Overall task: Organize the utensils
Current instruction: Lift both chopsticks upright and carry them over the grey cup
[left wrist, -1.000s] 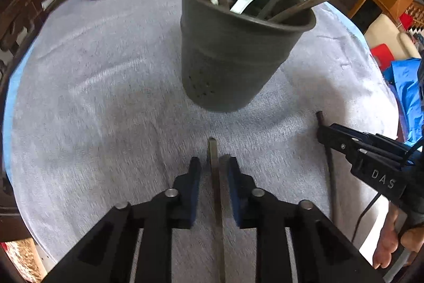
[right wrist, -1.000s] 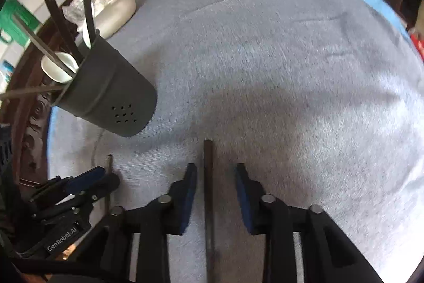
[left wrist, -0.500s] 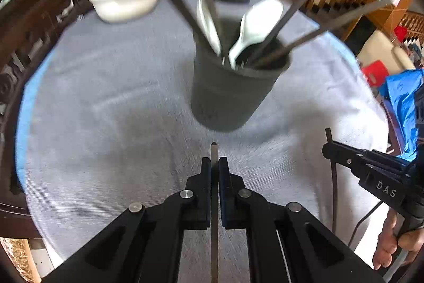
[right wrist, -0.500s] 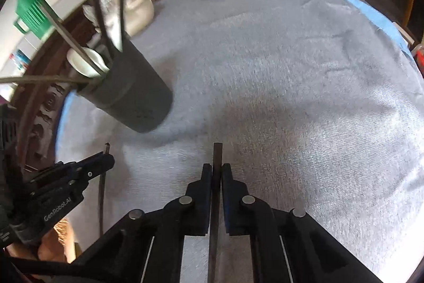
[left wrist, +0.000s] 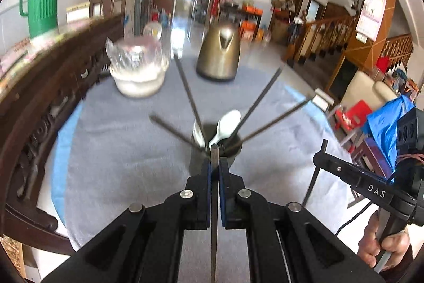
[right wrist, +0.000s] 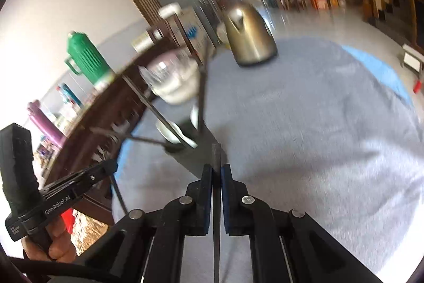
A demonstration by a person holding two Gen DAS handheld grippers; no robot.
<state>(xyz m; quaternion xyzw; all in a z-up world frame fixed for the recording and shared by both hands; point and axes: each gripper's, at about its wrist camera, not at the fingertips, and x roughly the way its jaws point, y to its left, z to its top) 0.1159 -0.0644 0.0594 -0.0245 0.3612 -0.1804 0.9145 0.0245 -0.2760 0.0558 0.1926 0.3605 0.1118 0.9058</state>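
Observation:
My left gripper is shut on a dark chopstick and holds it in the air above the grey tablecloth. Just beyond its tip stands the dark utensil cup, with a white spoon and several dark chopsticks fanning out of it. My right gripper is shut on a second dark chopstick, with the cup ahead of it to the left. Each gripper shows in the other's view, the right gripper and the left gripper, both off to one side of the cup.
A brass-coloured kettle stands at the far side of the round table. A white bowl topped with clear plastic sits at the back left. A carved dark wooden rail borders the table's left, with a green jug behind it.
Both grippers closed on the chopsticks that lay on the cloth and raised them. Both views tilted upward, so the cup now sits lower and smaller and the room shows behind.

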